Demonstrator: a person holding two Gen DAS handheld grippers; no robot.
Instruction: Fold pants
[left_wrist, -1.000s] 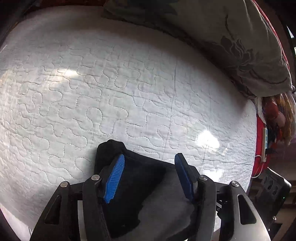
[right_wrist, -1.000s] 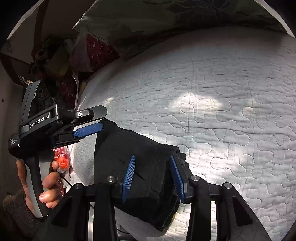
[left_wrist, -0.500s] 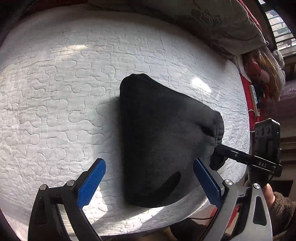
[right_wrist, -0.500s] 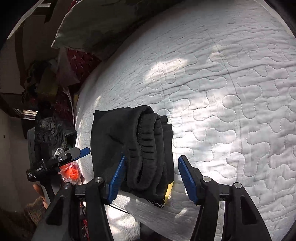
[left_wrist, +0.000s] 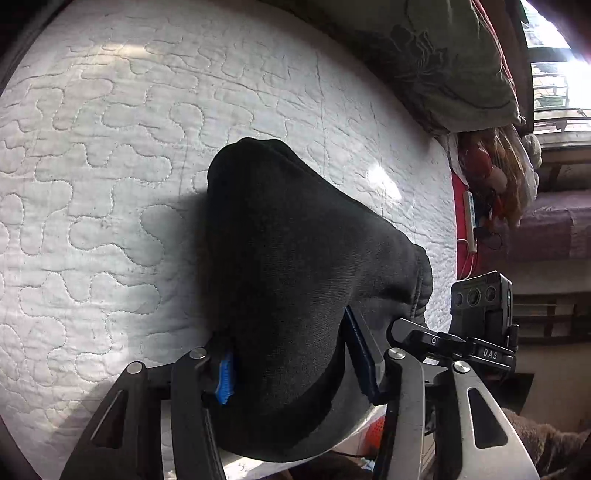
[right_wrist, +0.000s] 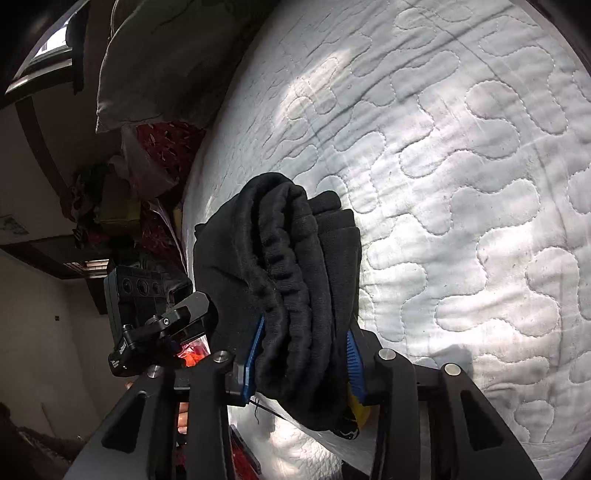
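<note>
The black pants (left_wrist: 295, 266) are folded into a thick bundle at the near edge of the white quilted bed (left_wrist: 110, 166). My left gripper (left_wrist: 291, 362) is shut on one side of the bundle, its blue pads pressed into the cloth. My right gripper (right_wrist: 303, 358) is shut on the stacked end of the pants (right_wrist: 288, 266), where the ribbed waistband shows. Each gripper shows in the other's view, the right one in the left wrist view (left_wrist: 476, 332) and the left one in the right wrist view (right_wrist: 155, 314), both close to the bundle.
A grey-green floral pillow (left_wrist: 436, 55) lies at the head of the bed, also in the right wrist view (right_wrist: 166, 55). Red bedding and clutter (left_wrist: 491, 184) sit off the bed's side. The white quilt (right_wrist: 461, 184) stretches beyond the pants.
Both grippers were open around the bundle half a second ago. They have moved in and closed on the folded pants.
</note>
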